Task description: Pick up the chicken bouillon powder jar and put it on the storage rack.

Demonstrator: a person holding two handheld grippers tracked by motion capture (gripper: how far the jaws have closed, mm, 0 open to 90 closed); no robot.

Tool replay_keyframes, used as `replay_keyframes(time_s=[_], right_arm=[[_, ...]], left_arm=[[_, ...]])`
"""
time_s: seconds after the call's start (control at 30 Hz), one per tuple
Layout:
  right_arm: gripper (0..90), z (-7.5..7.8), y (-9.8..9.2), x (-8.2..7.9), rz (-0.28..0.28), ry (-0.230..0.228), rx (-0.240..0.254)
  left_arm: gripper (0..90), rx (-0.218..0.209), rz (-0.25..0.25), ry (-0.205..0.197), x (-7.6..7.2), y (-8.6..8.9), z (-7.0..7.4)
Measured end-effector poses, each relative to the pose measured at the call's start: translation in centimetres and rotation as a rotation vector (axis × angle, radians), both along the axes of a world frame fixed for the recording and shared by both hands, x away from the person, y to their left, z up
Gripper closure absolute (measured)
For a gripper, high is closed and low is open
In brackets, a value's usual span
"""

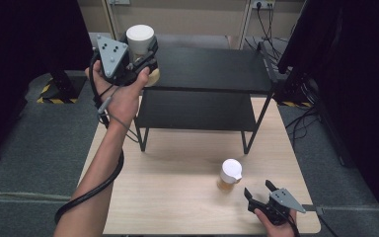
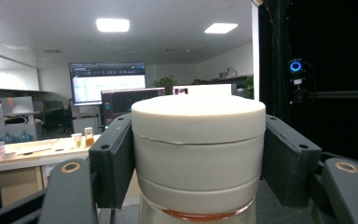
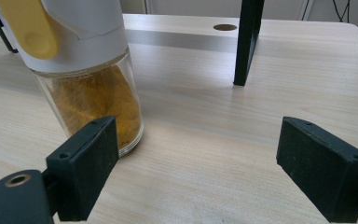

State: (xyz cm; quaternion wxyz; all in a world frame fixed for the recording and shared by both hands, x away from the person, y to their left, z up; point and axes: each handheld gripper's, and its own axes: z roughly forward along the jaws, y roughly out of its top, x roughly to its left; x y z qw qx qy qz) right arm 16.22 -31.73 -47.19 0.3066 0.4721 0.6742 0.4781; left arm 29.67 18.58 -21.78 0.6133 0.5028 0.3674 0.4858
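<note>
- Left gripper (image 1: 145,61): jaws clamped on the white cap of a spice jar (image 1: 140,42), held upright in the air at the left front corner of the black two-tier rack (image 1: 212,69). In the left gripper view the cap (image 2: 198,140) sits square between both pads, glass and reddish contents just below them.
- Key relation: the rack's top shelf lies just ahead and to the right of the held jar, roughly level with its base. Jar's long axis is vertical. My read: the jar is headed onto that shelf; it needs its base clear of the shelf edge.
- In the way: the shelf's front edge and corner post close under the gripper; top shelf surface otherwise bare.
- Right gripper (image 1: 262,193): jaws spread wide, holding nothing, resting low near the table's front edge.
- Second jar (image 1: 230,175), white cap, yellow-orange powder, stands upright on the wooden table (image 1: 177,197) just ahead and left of the right gripper; in the right gripper view it (image 3: 91,88) stands just beyond the left pad, not between the pads. Right hand is the nearer one to it.
- A rack leg (image 3: 247,42) stands farther ahead, well apart.
</note>
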Motion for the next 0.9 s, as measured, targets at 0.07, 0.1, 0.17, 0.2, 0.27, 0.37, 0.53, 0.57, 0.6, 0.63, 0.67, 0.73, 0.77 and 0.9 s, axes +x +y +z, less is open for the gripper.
replay_keyframes(time_s=[0.07,0.1,0.17,0.2,0.27,0.37,0.53,0.57,0.6,0.63,0.67,0.73,0.77,0.9], right_arm=[[13.2,0.0,0.0,0.0,0.001,0.0,0.0],[13.2,0.0,0.0,0.0,0.001,0.0,0.0],[13.2,0.0,0.0,0.0,0.002,0.0,0.0],[13.2,0.0,0.0,0.0,0.003,0.0,-0.001],[13.2,0.0,0.0,0.0,0.004,0.0,-0.002],[13.2,0.0,0.0,0.0,0.005,0.001,0.0],[13.2,0.0,-0.1,0.0,0.007,-0.002,-0.003],[13.3,0.0,-0.1,0.0,0.007,-0.002,-0.003],[13.3,0.0,-0.1,0.0,0.007,-0.001,-0.003],[13.2,0.0,-0.1,0.0,0.008,0.0,-0.003],[13.3,0.0,-0.1,0.0,0.008,0.0,-0.003],[13.2,0.0,0.0,0.0,0.009,-0.002,-0.006],[13.3,0.0,0.0,0.0,0.01,-0.002,-0.007],[13.3,0.0,0.0,0.0,0.011,-0.002,-0.011]], left_arm=[[33.7,0.002,0.012,0.01,0.5,-0.1,0.1],[33.8,0.008,0.018,0.013,0.6,-0.2,0.1],[33.8,0.018,0.033,0.024,1.0,-0.3,0.2],[33.7,0.012,0.037,0.03,1.3,-0.3,0.1],[33.8,0.006,0.041,0.039,1.7,-0.3,0.0],[33.8,0.011,0.05,0.049,2.1,-0.4,-0.1],[33.7,0.006,0.055,0.056,2.5,-0.4,-0.4],[33.7,0.011,0.056,0.056,2.5,-0.5,-0.3],[33.7,0.016,0.057,0.056,2.5,-0.5,-0.3],[33.7,0.02,0.056,0.055,2.5,-0.5,-0.3],[33.7,0.02,0.055,0.056,2.6,-0.5,-0.3],[33.6,0.018,0.051,0.058,2.6,-0.3,-0.3],[33.5,0.015,0.049,0.058,2.7,-0.3,-0.3],[32.7,-0.018,0.041,0.065,2.7,0.2,-0.3]])
